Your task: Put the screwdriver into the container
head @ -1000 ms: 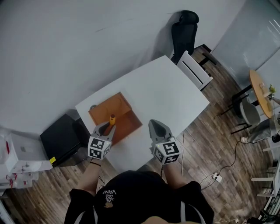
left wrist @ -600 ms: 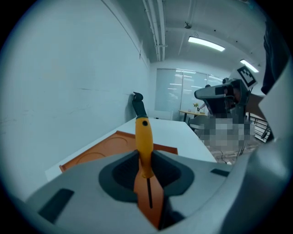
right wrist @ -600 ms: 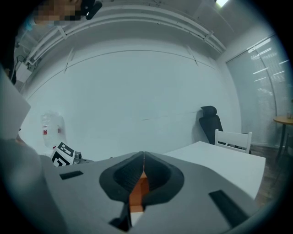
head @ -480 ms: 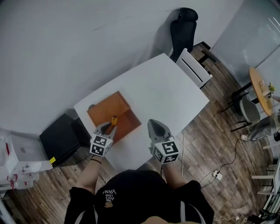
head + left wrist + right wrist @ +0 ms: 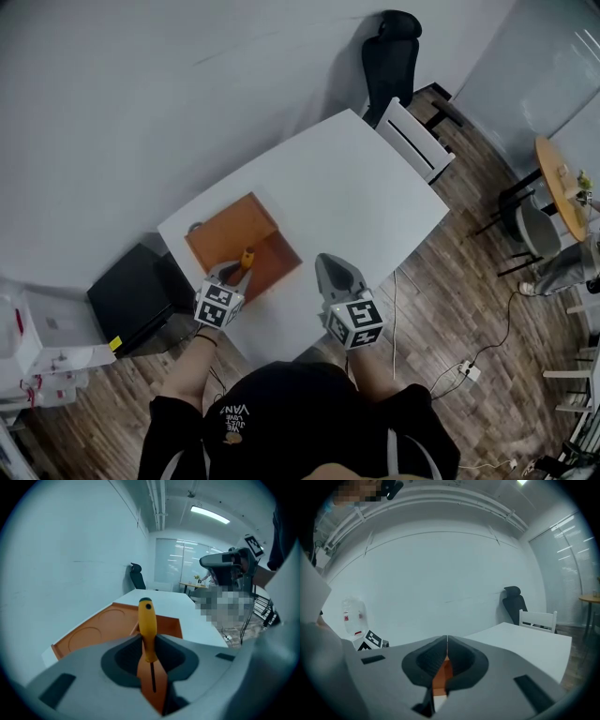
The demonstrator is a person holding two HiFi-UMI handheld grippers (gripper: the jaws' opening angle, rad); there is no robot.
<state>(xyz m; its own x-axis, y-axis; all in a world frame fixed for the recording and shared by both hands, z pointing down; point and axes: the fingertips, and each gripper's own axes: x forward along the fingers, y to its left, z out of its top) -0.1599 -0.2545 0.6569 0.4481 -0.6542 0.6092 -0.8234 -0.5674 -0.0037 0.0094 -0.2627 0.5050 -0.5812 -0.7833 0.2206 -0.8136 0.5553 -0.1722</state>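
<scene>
Placing step. Left gripper (image 5: 233,273) is clamped on the screwdriver (image 5: 148,629), yellow handle forward, over the orange container (image 5: 234,228). Right gripper (image 5: 330,264) is pinched together, empty, beside it. Next, likely: lower into the tray, then release gently

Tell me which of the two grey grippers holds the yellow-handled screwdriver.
The left gripper: its jaws clamp the yellow-handled screwdriver over the orange rectangular container. The right gripper has its jaws together with nothing between them.
</scene>
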